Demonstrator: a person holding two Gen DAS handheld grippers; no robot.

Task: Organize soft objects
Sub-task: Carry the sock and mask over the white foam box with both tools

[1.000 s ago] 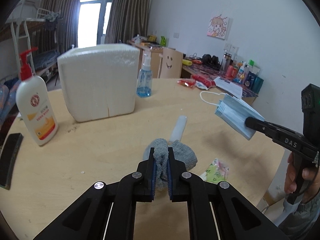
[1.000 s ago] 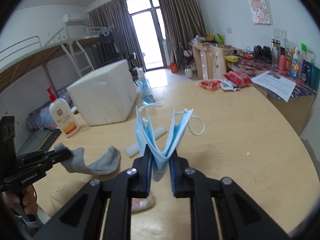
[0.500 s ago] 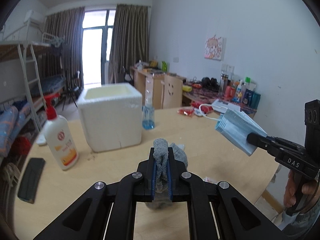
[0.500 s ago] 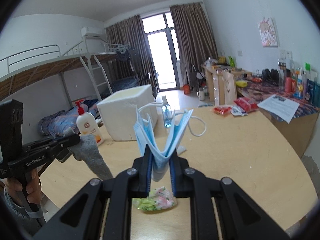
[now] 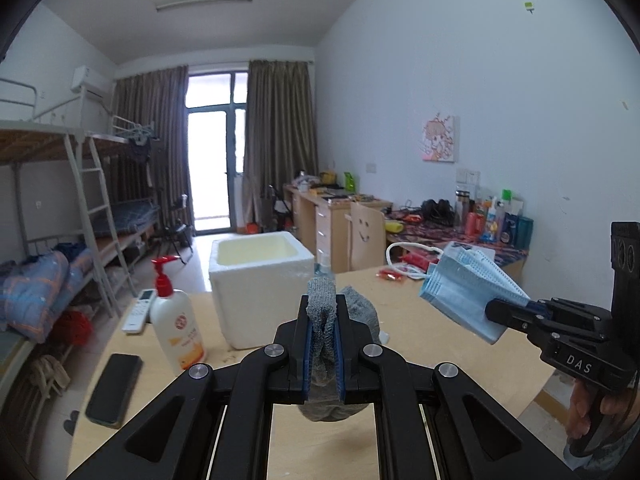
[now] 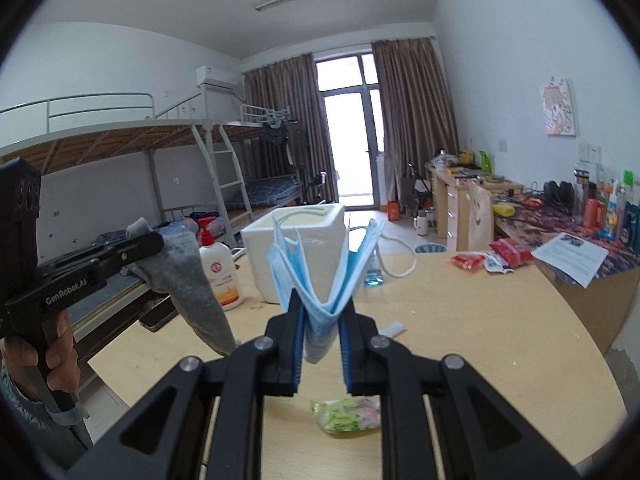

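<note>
Nearest the left wrist camera, the left gripper (image 5: pixel 322 344) has its jaws clamped on a grey knitted sock (image 5: pixel 321 312), the cloth bunched between the blue pads and the toe end drooping below them. In the right wrist view the right gripper (image 6: pixel 320 338) pinches a folded stack of pale blue pleated face masks (image 6: pixel 320 276), their white ear loops sticking up and out to the side. Both soft things now hang clear of the round pale wooden table (image 6: pixel 500 340); a second ago the sock's free end lay on the tabletop and the cameras looked down at the wood, while now both look out level across the room, so the two grippers have risen together. That suggests the pick-up is finished and the carry has begun.

Under the right gripper a small green and pink plastic packet (image 6: pixel 346 420) lies on the table, not yet touched. Further out stand a white lotion pump bottle with a red nozzle (image 5: pixel 176 332) and, beside it, a black phone (image 5: pixel 114 388) lying flat. Beyond them sits an open white foam box (image 5: pixel 260 276), its cream hollow now visible from above, with a clear blue sanitiser bottle (image 6: pixel 372 268) just beside it. The box looks the likely home for sock and masks, and both grippers are near it but not yet over its rim
</note>
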